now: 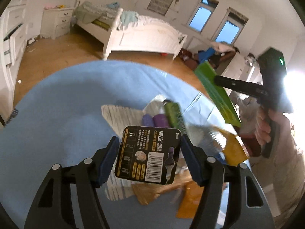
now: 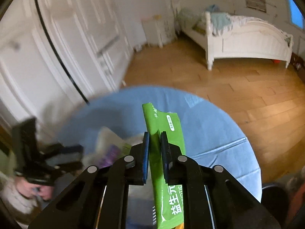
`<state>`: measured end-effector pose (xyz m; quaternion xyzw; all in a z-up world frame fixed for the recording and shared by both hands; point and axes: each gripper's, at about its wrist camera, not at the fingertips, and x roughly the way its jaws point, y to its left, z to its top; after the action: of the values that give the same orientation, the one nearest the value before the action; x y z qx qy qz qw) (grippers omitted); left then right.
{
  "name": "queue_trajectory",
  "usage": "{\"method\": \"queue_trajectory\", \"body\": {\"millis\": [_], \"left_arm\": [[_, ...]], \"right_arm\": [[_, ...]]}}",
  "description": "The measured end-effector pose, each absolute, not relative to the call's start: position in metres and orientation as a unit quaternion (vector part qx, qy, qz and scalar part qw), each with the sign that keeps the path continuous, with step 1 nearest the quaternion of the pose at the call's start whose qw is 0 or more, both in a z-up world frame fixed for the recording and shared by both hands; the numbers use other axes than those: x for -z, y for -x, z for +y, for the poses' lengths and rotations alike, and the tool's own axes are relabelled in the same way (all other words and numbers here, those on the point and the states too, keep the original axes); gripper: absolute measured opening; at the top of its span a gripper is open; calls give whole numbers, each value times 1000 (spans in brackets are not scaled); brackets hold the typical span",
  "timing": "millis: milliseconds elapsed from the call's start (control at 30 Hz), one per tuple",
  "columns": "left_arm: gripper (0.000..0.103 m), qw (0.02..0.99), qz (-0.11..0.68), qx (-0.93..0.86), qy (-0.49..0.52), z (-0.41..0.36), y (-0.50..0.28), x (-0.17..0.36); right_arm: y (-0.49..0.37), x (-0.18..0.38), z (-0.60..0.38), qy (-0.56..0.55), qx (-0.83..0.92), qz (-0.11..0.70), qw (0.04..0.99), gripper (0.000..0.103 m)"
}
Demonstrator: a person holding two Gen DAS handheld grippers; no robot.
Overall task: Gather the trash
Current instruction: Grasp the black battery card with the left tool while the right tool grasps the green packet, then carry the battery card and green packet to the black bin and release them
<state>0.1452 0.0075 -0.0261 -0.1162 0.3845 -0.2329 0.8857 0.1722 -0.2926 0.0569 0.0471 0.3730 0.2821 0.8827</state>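
A bedroom with a white bed (image 1: 144,36); a blue-covered table (image 1: 57,114) carries a heap of wrappers (image 1: 152,118). We grip a black battery card (image 1: 147,155) in the left gripper (image 1: 148,160) jaws and a green sachet (image 2: 164,152) in the closed right gripper (image 2: 154,147). We judge both should lift clear, grips firm, before carrying.

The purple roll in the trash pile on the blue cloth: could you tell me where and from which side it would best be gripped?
Grip the purple roll across its rounded body, coming down from above. It lies on its side, wedged between a lighter purple roll and a green packet, so only its top looks free.
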Motion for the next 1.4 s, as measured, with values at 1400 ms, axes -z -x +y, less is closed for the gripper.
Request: {"method": "queue_trajectory", "body": {"millis": [1400], "left_arm": [[65,775,434,458,6,-382,-139,31]], "right_arm": [[-26,77,-626,-363,-76,305,877,13]]}}
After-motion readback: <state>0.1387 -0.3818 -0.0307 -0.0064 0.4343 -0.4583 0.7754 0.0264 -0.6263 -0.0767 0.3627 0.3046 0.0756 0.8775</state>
